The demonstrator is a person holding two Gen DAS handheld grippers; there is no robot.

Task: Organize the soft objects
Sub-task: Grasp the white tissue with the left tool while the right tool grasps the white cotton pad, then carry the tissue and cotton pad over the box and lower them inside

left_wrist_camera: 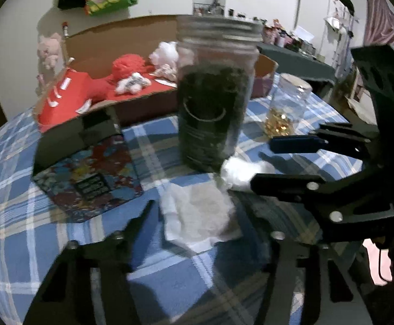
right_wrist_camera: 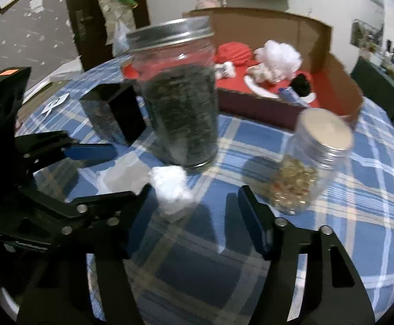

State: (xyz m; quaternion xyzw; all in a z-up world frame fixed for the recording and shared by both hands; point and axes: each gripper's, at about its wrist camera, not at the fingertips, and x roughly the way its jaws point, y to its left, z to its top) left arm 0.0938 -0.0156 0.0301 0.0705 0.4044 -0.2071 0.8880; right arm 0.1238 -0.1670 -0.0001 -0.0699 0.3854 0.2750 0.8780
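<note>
Landmark: tall glass jar (right_wrist_camera: 180, 94) with a metal lid and dark contents, upright on the blue checked tablecloth (right_wrist_camera: 264, 149).
Left gripper (left_wrist_camera: 197, 203): released; fingers parted, low over the cloth just in front of the jar, neither pad seen pressing on anything.
Flat white sheet (left_wrist_camera: 199, 214): lying on the cloth in front of the jar, between the left gripper's fingers, its edges close to both but not clamped.
Right gripper (right_wrist_camera: 194, 192): released; fingers spread, pointing at the foot of the jar from the front.
White wad (right_wrist_camera: 170, 187): crumpled, on the cloth just in front of the jar's base; inside the right gripper's gap, hard against one finger and clear of the other. Blurred, so actual contact uncertain.
Two grippers: crossing close together in front of the jar, each in the other's camera view.
Small jar (right_wrist_camera: 313, 162): to the right of the tall jar in the right wrist view, apart from it, tilted in the fisheye picture, gold bits in its bottom.
Black box (left_wrist_camera: 86, 159): on the other side of the tall jar, near it, colourful print on one face.
Cardboard box (right_wrist_camera: 318, 46): behind the tall jar, open-topped, red lining inside.
Soft things in the cardboard box: red woolly ball (left_wrist_camera: 128, 65), white fluff (right_wrist_camera: 278, 57), a small white striped piece (left_wrist_camera: 133, 82), something black (right_wrist_camera: 302, 84); all behind the jar, well apart from both grippers.
</note>
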